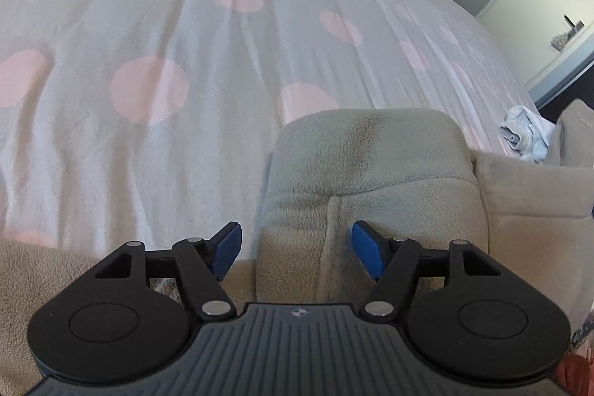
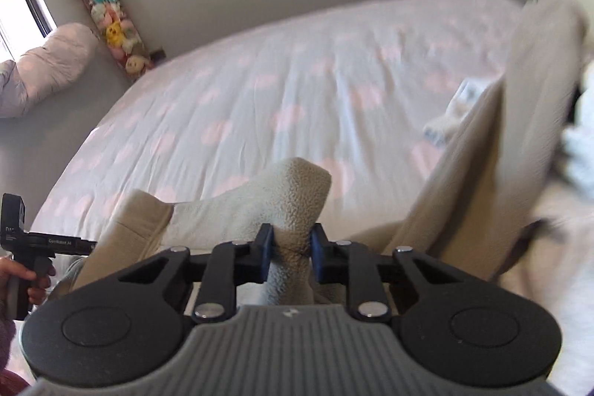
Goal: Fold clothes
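Fleece garment mid-fold on a polka-dot bed

The left gripper (image 1: 295,253) hangs with its fingers wide apart, gripping nothing, over the beige fleece garment (image 1: 371,166) lying at the near edge of the bedspread (image 1: 148,62). The right gripper (image 2: 290,253) has its fingers pinched tight on a bunched fleece end. My judgement: draw that end across level, and let the free gripper pin the crease. Open bedspread spreads to the left; a small white bundle (image 1: 525,136) sits right.
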Motion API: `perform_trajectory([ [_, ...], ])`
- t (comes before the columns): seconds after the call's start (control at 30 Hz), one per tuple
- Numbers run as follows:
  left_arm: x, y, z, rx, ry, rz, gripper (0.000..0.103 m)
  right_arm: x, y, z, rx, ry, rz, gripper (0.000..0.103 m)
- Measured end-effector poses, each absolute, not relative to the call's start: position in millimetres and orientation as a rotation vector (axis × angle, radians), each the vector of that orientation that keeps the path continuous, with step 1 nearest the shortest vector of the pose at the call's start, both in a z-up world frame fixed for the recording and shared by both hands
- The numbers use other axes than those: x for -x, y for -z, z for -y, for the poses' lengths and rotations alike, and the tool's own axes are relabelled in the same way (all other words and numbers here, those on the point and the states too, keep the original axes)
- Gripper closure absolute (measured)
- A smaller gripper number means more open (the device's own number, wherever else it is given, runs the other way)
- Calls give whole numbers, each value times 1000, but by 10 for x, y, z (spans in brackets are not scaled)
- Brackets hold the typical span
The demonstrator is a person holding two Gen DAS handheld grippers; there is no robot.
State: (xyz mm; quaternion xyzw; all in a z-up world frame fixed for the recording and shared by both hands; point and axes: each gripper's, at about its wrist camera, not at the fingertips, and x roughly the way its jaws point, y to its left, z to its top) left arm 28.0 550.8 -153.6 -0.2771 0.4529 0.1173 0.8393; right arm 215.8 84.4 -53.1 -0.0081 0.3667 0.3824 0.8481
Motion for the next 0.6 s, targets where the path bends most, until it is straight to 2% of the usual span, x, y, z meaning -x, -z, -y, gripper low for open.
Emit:
perform_trajectory([
  [0.13,-275,1408,-5400,578,-182,-943,32,-2025,446,-452,37,-730,-796,81],
  [0.43,-630,1301,-5451,670,-129,-972,32,-2162,1546,-19,-51,-536,-1116,81],
  [0.6,-832,1478,-5625,744,-145,-1032,32,-2256,1638,-34,-78,-547,-1148,81],
])
